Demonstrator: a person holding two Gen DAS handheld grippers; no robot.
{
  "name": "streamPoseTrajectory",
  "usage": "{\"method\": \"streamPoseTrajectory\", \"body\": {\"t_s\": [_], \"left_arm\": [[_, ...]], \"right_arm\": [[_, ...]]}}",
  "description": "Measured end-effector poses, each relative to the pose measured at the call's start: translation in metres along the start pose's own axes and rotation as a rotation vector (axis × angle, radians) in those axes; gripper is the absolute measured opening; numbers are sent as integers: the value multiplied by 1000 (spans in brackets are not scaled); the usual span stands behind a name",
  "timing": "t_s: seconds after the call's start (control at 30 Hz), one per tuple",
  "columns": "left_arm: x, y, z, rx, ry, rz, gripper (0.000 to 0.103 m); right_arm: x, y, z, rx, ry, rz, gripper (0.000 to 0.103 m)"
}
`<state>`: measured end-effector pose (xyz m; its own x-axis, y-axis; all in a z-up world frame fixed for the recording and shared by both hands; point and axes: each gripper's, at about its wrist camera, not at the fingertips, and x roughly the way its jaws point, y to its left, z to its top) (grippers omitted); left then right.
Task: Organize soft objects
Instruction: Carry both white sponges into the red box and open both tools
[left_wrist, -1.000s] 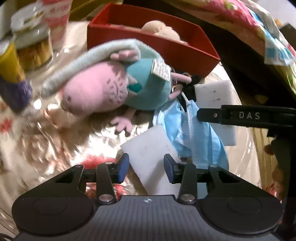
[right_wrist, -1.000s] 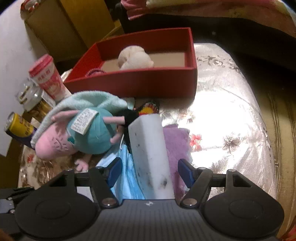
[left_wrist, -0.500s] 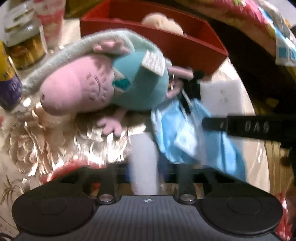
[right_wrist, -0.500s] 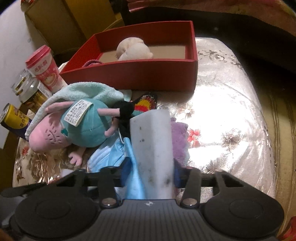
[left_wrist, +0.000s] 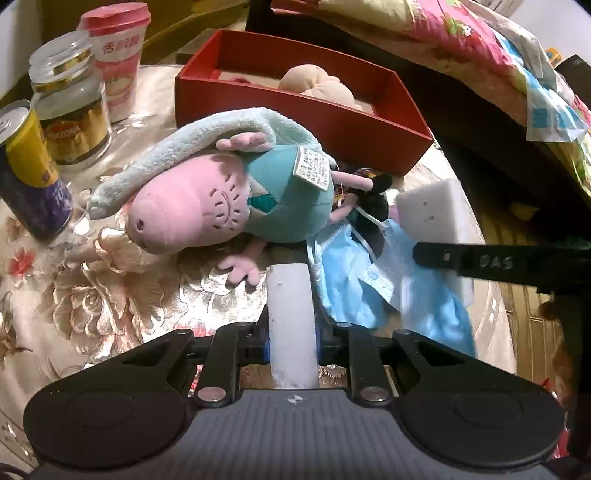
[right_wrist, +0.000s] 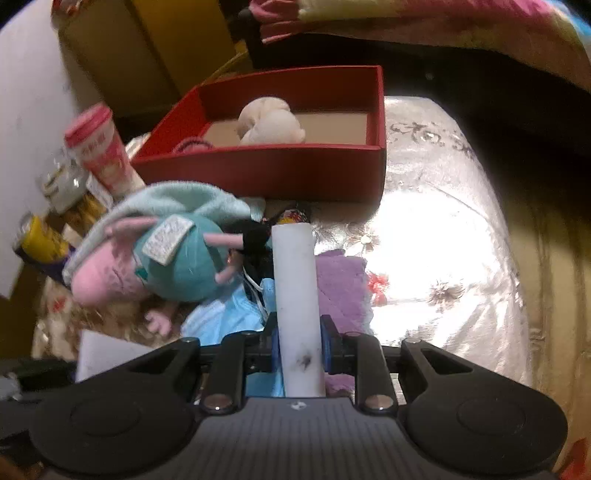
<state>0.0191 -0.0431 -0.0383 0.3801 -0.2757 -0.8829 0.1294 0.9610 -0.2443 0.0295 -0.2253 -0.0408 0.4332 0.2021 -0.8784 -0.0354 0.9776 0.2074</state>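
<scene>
My left gripper (left_wrist: 291, 341) is shut on a white sponge block (left_wrist: 291, 314), held just above the tablecloth. My right gripper (right_wrist: 300, 345) is shut on a second white sponge block (right_wrist: 297, 295); that block also shows in the left wrist view (left_wrist: 428, 214). A pink and teal plush pig (left_wrist: 221, 206) lies on its side under a pale green towel (left_wrist: 192, 136). A blue face mask (left_wrist: 376, 288) lies beside it. A purple cloth (right_wrist: 341, 284) lies under the right sponge. The red box (left_wrist: 295, 107) behind holds a beige plush (left_wrist: 317, 83).
A glass jar (left_wrist: 70, 107), a pink cup (left_wrist: 118, 55) and a yellow and purple can (left_wrist: 29, 173) stand at the left. The table's round edge drops off at the right (right_wrist: 517, 258). Bedding (left_wrist: 461, 40) lies behind the box.
Both grippers have closed, each on its white sponge block, squeezing it narrow and lifting it. The left view has pulled back a little.
</scene>
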Motion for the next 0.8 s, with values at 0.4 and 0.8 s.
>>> {"method": "streamPoseTrajectory", "body": {"t_s": [0.4,0.8], "left_arm": [[1,-4,-5,37,13,6,18],[2,-4,-6,54,22,11,18]], "right_arm": [[12,-20,9,118,18,29,21],[9,-29,10,167,-6,65,0]]}}
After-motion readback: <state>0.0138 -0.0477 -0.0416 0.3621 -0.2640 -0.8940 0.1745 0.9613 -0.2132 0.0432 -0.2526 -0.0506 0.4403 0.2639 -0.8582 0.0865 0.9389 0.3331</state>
